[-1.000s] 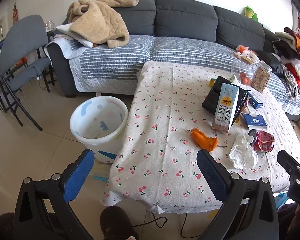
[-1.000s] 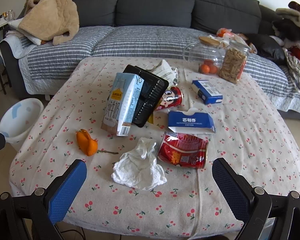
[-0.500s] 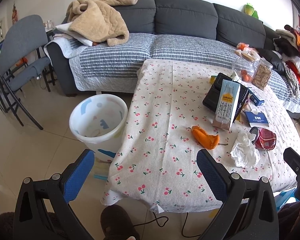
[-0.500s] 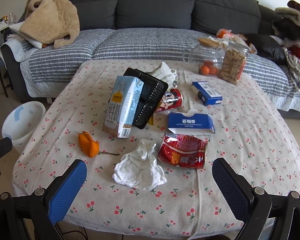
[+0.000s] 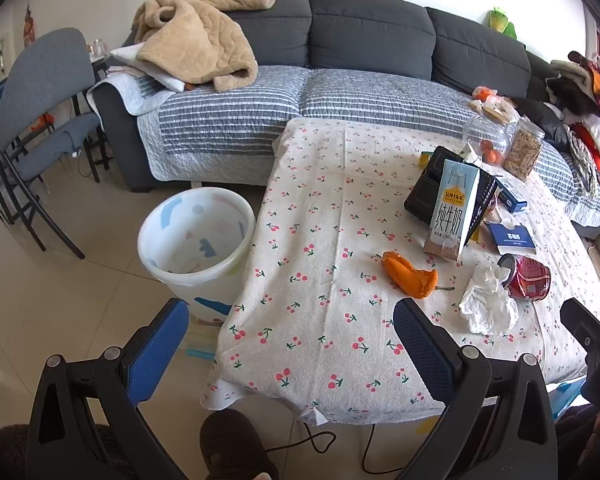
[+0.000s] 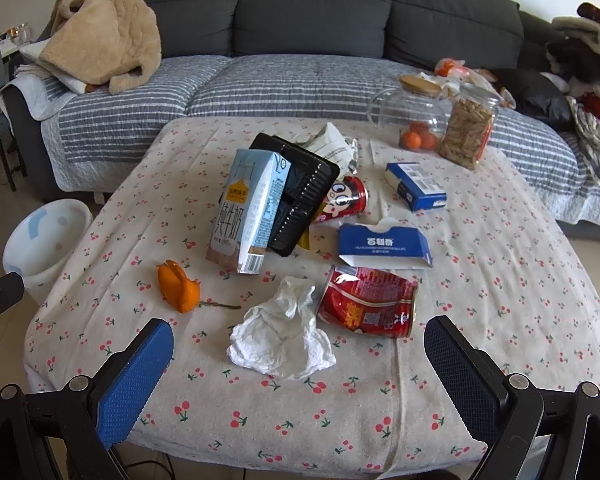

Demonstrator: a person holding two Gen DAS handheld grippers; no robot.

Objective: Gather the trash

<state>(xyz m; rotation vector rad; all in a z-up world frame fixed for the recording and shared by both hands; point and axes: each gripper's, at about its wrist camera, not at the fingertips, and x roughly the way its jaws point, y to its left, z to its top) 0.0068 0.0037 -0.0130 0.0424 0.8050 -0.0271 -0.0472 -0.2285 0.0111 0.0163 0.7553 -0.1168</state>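
Just beyond right gripper (image 6: 298, 364) lies crumpled tissue (image 6: 282, 336); both grippers wide apart, empty.

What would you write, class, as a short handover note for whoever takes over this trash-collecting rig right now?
Left gripper: open, empty, held off the table's near left corner, close to the white bin on the floor.
Right gripper: open, empty, above the table's near edge, facing the crumpled tissue.
On the table: orange peel, crushed red can touching the tissue, milk carton leaning on a black tray, a second red can, torn blue box.
Done: nothing picked up yet.
Left: everything; the tissue looks the easiest start.
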